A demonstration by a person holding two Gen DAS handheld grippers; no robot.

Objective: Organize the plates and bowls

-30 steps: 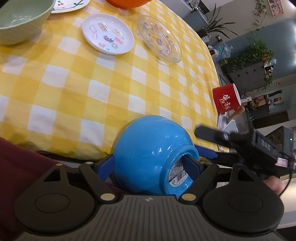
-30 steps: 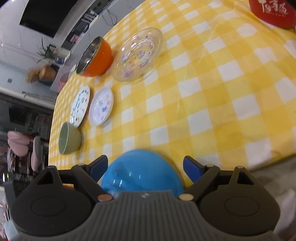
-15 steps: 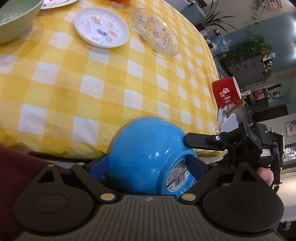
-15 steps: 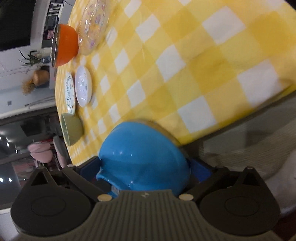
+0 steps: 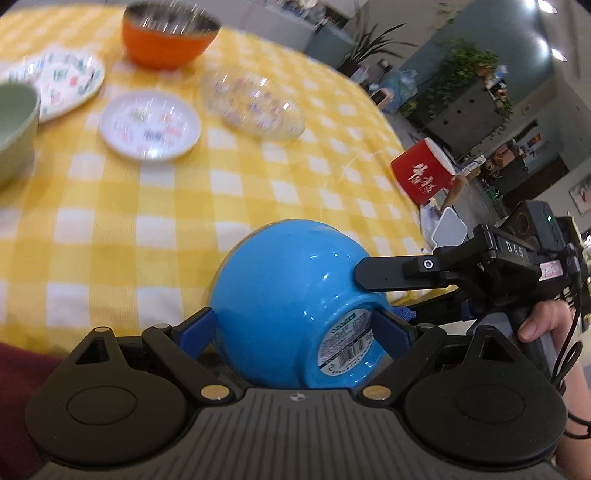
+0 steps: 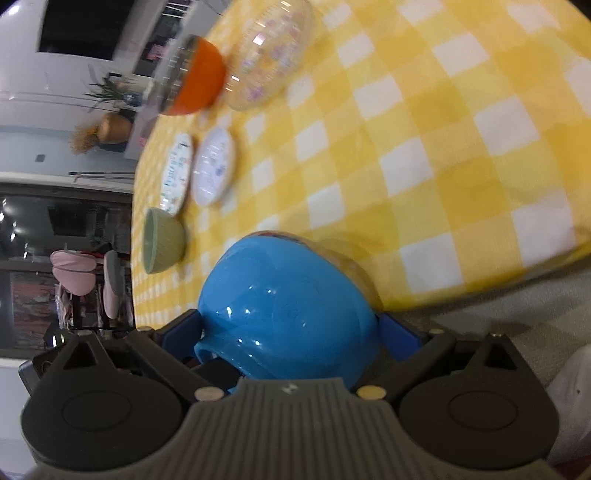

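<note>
A blue bowl (image 5: 295, 306) is held bottom-up off the near edge of the yellow checked table (image 5: 147, 229), its barcode label facing me. My left gripper (image 5: 295, 332) is shut on the blue bowl. My right gripper (image 6: 291, 328) is also shut on the blue bowl (image 6: 288, 314); its body shows in the left wrist view (image 5: 480, 273) at the right. On the table lie an orange bowl (image 5: 168, 35), a green bowl (image 5: 14, 125), a small white plate (image 5: 149, 125), a clear glass plate (image 5: 255, 103) and a patterned white plate (image 5: 62, 85).
A red cup (image 5: 424, 177) stands at the table's right edge. Beyond the table are plants and a dark cabinet (image 5: 465, 110). A dark red cloth (image 5: 18, 387) lies at the lower left.
Both grippers with the blue bowl have lifted and tilted; the left view now looks further across the table, showing the orange bowl. The right gripper has closed in on the bowl's side.
</note>
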